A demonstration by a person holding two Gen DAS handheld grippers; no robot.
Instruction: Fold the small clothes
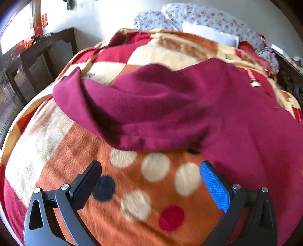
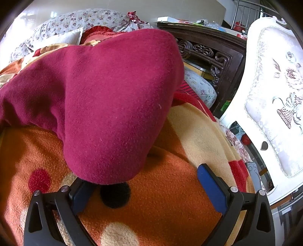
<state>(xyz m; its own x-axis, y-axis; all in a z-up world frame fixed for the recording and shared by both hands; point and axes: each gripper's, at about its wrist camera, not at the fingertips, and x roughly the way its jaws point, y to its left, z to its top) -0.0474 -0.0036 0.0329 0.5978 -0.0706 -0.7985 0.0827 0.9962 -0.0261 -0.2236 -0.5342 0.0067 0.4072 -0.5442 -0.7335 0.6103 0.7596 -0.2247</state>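
Note:
A dark red fleece garment (image 1: 170, 106) lies rumpled on an orange, cream and red dotted blanket (image 1: 132, 189). My left gripper (image 1: 151, 170) is open and empty, just short of the garment's near hem; its right finger with the blue pad (image 1: 214, 187) sits at the cloth's edge. In the right wrist view the same garment (image 2: 113, 98) drapes toward the camera and its lower fold covers the tip of my left finger. My right gripper (image 2: 144, 179) is open, with its blue-padded right finger (image 2: 212, 187) clear over the blanket (image 2: 170, 208).
Floral pillows (image 1: 198, 17) and a white cushion (image 1: 210, 34) lie at the bed's far end. A dark wooden cabinet (image 1: 28, 72) stands left of the bed. A carved dark headboard (image 2: 208, 53) and a white upholstered chair (image 2: 274, 90) stand to the right.

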